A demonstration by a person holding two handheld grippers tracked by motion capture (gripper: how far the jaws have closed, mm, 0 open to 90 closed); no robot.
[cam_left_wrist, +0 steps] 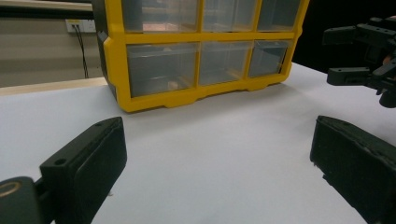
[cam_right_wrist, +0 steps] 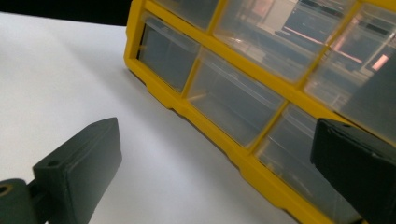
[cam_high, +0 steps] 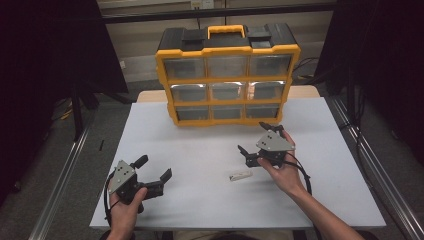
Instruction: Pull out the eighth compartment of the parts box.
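Observation:
A yellow and black organizer (cam_high: pixel 227 75) with clear drawers in three rows stands at the back of the white table (cam_high: pixel 200 150). My left gripper (cam_high: pixel 153 168) is held open near the front left, with nothing between its jaws. My right gripper (cam_high: pixel 256 138) is open too, right of centre, tilted and pointing at the organizer's bottom row (cam_right_wrist: pixel 233 100). In the left gripper view the organizer (cam_left_wrist: pixel 196 51) is ahead and the right gripper (cam_left_wrist: pixel 362 56) hangs at the far right. A small white piece (cam_high: pixel 240 175) lies on the table just left of the right hand.
The table's front edge is close to both hands. Metal rails (cam_high: pixel 60 175) run along the floor on either side of the table. Dark curtains (cam_high: pixel 45 60) flank the scene, and a wall with a socket strip (cam_left_wrist: pixel 79 25) is behind.

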